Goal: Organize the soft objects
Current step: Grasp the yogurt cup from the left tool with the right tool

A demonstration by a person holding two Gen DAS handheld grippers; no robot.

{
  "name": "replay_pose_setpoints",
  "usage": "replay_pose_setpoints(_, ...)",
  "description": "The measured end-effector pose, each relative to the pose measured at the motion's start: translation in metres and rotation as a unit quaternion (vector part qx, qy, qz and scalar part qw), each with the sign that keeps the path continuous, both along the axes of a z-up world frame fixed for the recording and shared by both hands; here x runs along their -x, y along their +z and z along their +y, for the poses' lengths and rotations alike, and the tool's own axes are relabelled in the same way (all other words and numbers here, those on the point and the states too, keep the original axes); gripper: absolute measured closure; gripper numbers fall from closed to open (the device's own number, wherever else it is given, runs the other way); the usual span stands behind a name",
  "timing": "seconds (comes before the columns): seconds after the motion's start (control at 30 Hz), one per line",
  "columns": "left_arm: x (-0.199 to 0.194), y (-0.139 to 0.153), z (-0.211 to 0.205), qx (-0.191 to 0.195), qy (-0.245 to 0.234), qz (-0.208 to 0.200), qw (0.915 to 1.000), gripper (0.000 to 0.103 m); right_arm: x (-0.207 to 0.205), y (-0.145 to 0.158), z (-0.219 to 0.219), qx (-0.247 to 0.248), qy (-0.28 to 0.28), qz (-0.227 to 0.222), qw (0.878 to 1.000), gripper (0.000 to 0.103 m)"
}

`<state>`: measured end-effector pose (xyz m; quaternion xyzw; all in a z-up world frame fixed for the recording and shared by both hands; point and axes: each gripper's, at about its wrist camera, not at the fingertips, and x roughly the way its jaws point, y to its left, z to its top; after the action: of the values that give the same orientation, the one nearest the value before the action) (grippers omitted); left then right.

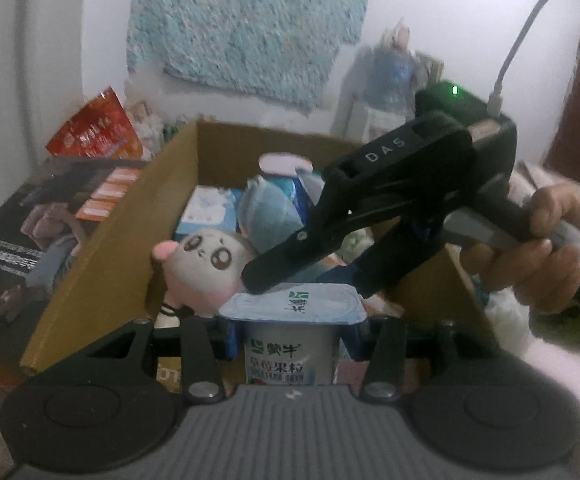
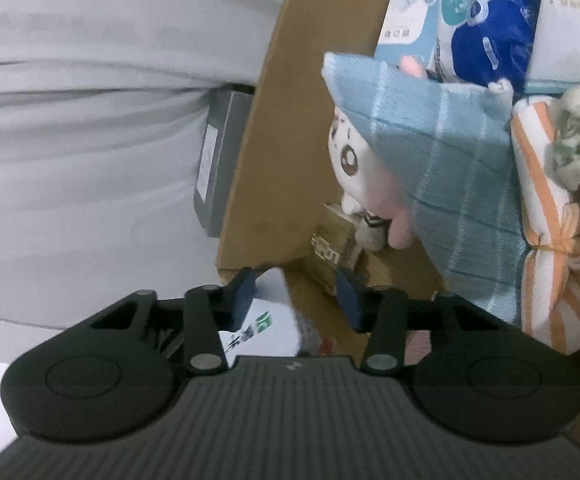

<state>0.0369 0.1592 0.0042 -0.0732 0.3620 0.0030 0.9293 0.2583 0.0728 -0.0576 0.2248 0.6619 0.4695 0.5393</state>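
Your left gripper point(image 1: 290, 340) is clamped on a yogurt cup point(image 1: 290, 354), pads on its sides under the foil rim, held at the near edge of the cardboard box point(image 1: 89, 256). Your right gripper point(image 2: 296, 300) stands apart with nothing between its pads; in the left view its black tips rest at or just above the cup's foil lid point(image 1: 294, 304), contact too blurred to call. Inside the box the soft things lie crowded: a white-and-pink plush toy point(image 1: 205, 264) against the left wall, a blue checked towel point(image 2: 450, 168) draped over it, an orange-striped cloth roll point(image 2: 550, 248) beside that, tissue packs point(image 2: 486, 20) at the far end. Risks as I judge them: the right tips pressing down could puncture or peel the foil and spill onto the fabrics. The cup is thin-walled; squeeze harder and it may buckle, ease off and it may slip. The two tools are close together, so a sideways move could knock them and jar the cup loose. Dropping it in on the plush would leave it tilted.
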Motion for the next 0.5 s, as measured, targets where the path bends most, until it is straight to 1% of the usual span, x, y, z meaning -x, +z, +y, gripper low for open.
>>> replay_pose_setpoints(0.07, -0.011, -0.006, 0.001, 0.003, -0.003, 0.025, 0.9997, 0.054, -0.001, -0.001, 0.002, 0.002, 0.006, -0.006, 1.0, 0.071)
replay_pose_setpoints(0.13, -0.019, -0.012, 0.002, 0.01, -0.004, 0.044, 0.999, 0.054, -0.004, -0.003, 0.005, 0.014, 0.004, -0.021, 1.0, 0.07)
replay_pose_setpoints(0.27, -0.03, -0.02, 0.008, 0.022, -0.003, 0.073, 0.9971, 0.054, -0.012, -0.009, 0.008, 0.014, -0.001, -0.018, 1.0, 0.07)
replay_pose_setpoints(0.4, -0.038, -0.029, 0.013, 0.032, 0.019, 0.119, 0.9922, 0.038, -0.015, -0.017, 0.014, 0.024, -0.004, -0.028, 0.999, 0.07)
replay_pose_setpoints(0.47, -0.04, -0.035, 0.016, 0.029, 0.029, 0.141, 0.9891, 0.033, -0.016, -0.027, 0.015, 0.04, -0.003, -0.018, 0.999, 0.07)
replay_pose_setpoints(0.5, -0.04, -0.037, 0.017, 0.028, 0.03, 0.148, 0.9882, 0.033, -0.016, -0.031, 0.015, 0.044, -0.003, -0.016, 0.999, 0.071)
